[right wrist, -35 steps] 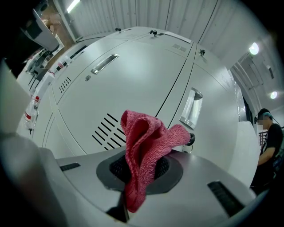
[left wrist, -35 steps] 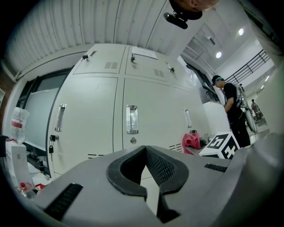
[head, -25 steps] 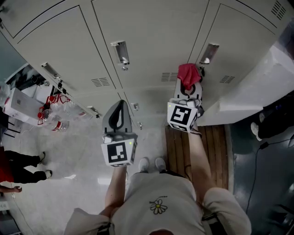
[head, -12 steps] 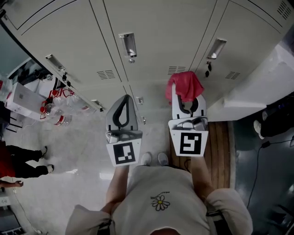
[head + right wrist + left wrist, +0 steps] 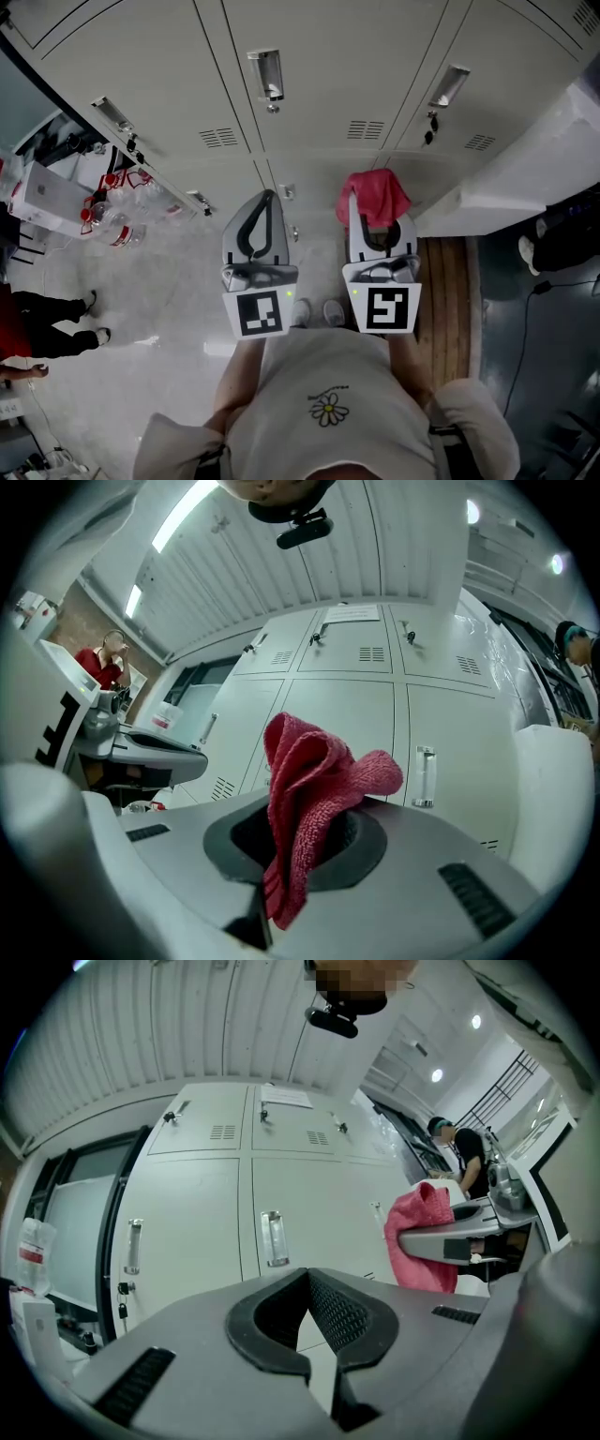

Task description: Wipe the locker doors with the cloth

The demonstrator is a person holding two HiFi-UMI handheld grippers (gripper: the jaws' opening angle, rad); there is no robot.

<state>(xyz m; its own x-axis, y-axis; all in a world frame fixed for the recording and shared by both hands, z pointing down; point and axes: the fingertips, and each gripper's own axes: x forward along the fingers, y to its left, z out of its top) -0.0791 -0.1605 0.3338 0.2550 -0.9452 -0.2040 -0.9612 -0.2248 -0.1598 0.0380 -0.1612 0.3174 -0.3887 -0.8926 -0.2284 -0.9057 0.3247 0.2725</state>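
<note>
One red cloth [image 5: 373, 192] is pinched in the right gripper [image 5: 380, 217], in front of the locker doors [image 5: 319, 94].
The doors fill the upper half of the frame, with three handles along the top. Two grippers stand side by side at the centre. The cloth hangs over the right one's tips. The left gripper [image 5: 266, 199] is pressed together, with nothing inside. Open floor [image 5: 159, 291] lies at the left and wooden boards [image 5: 442, 281] at the right.

Pale speckled floor [image 5: 159, 319]. At left, clear red-capped bottles [image 5: 117, 225] lying on it, white box [image 5: 45, 200] beside. At right, wooden slatted board [image 5: 445, 281] flat on it.
</note>
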